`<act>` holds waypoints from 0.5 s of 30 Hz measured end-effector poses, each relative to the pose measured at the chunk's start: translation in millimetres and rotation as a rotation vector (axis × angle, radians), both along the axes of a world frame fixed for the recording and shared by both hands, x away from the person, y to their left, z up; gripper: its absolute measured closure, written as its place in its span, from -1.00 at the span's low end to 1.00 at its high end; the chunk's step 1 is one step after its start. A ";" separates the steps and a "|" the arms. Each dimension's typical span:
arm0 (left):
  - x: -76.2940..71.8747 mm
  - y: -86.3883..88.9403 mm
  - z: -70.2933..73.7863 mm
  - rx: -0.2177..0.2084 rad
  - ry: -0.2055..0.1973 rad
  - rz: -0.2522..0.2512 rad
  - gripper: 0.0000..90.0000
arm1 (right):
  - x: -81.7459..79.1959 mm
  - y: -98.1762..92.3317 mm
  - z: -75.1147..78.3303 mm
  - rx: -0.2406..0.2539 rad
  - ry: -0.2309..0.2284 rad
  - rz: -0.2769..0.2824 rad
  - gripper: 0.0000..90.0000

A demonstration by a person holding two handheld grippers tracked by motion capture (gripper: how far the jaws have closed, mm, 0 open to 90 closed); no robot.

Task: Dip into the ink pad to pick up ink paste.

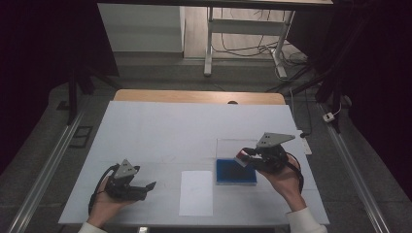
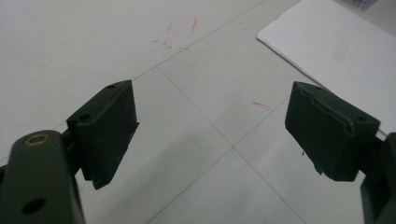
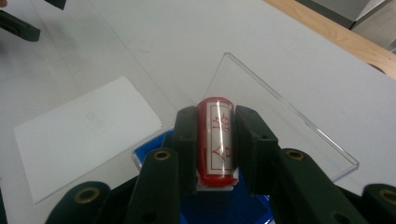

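Note:
My right gripper (image 3: 215, 119) is shut on a red cylindrical stamp (image 3: 217, 140) with a white label bearing red characters. It holds the stamp over the near right part of a blue ink pad (image 1: 235, 172) set in a clear case. The case's clear lid (image 3: 280, 121) lies open flat on the table behind the pad. A white sheet of paper (image 1: 196, 192) lies just left of the pad. My left gripper (image 1: 148, 188) rests low at the table's front left, open, with nothing between its jaws (image 2: 212, 126), and it points toward the paper (image 2: 341, 51).
A large white cover (image 1: 170, 131) spreads over the wooden table, with faint red marks (image 2: 180, 28) on it. A desk frame and cables (image 1: 243, 43) stand on the floor beyond the far edge. A white power strip (image 1: 330, 116) lies off the table's right side.

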State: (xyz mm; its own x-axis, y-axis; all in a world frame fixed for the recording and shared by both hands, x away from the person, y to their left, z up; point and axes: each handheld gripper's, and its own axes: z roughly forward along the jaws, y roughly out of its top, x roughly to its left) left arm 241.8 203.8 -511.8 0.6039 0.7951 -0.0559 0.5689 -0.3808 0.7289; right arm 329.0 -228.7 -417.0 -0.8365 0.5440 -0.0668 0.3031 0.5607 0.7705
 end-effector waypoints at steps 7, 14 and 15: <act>-0.4 0.7 0.3 0.000 -0.002 -0.002 -0.62 | 0.9 5.9 -5.1 -0.021 0.012 0.005 0.57; -0.8 0.0 0.0 0.006 -0.002 -0.006 -0.62 | 3.0 9.7 -11.7 -0.045 0.025 0.003 0.57; -0.8 0.2 -0.2 0.007 -0.001 -0.006 -0.62 | 3.6 10.6 -13.4 -0.046 0.025 0.004 0.57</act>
State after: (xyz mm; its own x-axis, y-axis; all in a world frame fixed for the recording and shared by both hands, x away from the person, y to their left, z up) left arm 241.0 204.0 -512.0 0.6085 0.7920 -0.0497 0.5656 -0.3890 0.7272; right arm 332.7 -218.1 -430.4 -0.8404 0.5373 -0.0703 0.3198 0.5964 0.7363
